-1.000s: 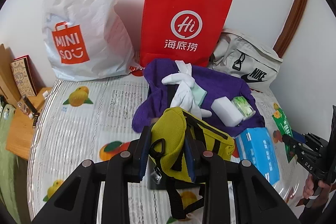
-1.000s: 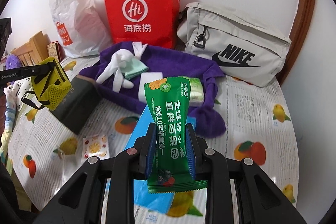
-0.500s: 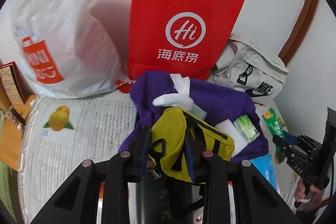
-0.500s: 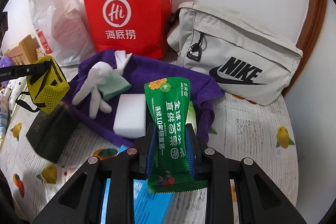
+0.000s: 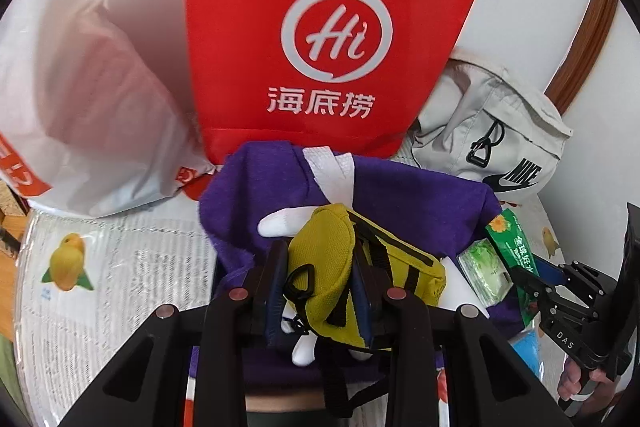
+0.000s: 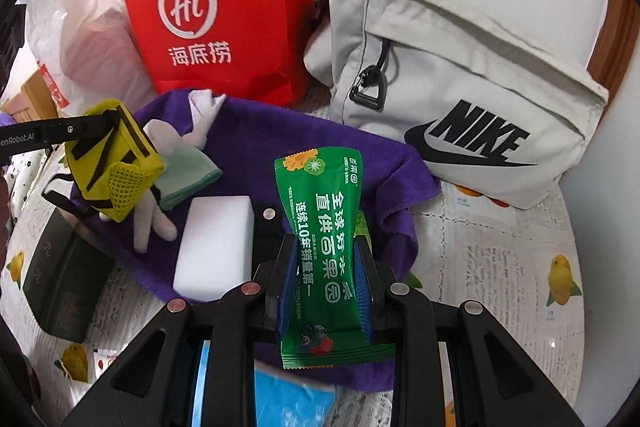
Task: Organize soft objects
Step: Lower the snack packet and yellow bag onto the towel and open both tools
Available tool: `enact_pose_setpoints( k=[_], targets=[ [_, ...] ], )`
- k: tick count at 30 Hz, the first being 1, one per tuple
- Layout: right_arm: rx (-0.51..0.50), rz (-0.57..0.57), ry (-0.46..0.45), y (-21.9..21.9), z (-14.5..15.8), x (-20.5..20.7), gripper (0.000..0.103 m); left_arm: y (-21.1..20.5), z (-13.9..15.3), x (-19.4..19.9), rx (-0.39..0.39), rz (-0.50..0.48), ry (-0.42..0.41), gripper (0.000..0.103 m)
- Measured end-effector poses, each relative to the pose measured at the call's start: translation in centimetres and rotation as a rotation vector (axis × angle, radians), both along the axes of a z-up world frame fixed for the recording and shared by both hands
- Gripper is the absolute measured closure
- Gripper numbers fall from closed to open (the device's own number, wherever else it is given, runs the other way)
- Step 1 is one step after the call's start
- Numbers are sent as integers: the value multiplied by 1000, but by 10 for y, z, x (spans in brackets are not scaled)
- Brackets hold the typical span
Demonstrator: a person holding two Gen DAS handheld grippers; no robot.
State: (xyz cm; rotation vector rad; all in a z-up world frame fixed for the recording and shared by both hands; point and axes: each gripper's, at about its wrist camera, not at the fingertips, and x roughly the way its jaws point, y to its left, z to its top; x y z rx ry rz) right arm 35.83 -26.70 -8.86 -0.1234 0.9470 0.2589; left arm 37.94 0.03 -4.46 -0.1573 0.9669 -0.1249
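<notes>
Jaws of the left gripper (image 5: pixel 320 285) are closed on a small yellow fabric pouch with black straps (image 5: pixel 352 267), which hangs above a crumpled purple cloth (image 5: pixel 400 203) on the table with the fruit-print cover (image 5: pixel 120 267). The right gripper (image 6: pixel 325 279) is closed in the same narrow way on a flat green snack packet with white letters (image 6: pixel 324 239), held upright over the same cloth. On the cloth lie a white glove (image 6: pixel 154 223), a pale green folded cloth (image 6: pixel 188 175) and a white foam block (image 6: pixel 216 247). Behind stand a red paper bag (image 6: pixel 224 15), a white plastic bag (image 5: pixel 80 87) and a grey Nike bag (image 6: pixel 460 87), all against the wall.
</notes>
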Motion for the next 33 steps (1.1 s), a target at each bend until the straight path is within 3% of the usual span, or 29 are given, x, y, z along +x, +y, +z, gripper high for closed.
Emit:
enact_pose_setpoints(
  k=[13,15,17,19,27,33],
  targets=[
    [-35,-1,58,-3,-27,24,69,-8,-23,23,-18,-17,41,71],
    [-34,5,55,-2,-26,22,62,-11,-25,25,-21,-22,48,65],
    [-35,13,42,0,-23,19,52,-11,-25,25,-23,-18,46,46],
    [-42,15,33,1,-20,17,46,-12,-22,23,-5,-13,35,38],
    [0,-8,-2,-2,2,-4,46,-5,0,2,31,-5,17,38],
    [24,12,-37,5,26,-42,46,0,27,-36,28,-11,-18,38]
  ],
)
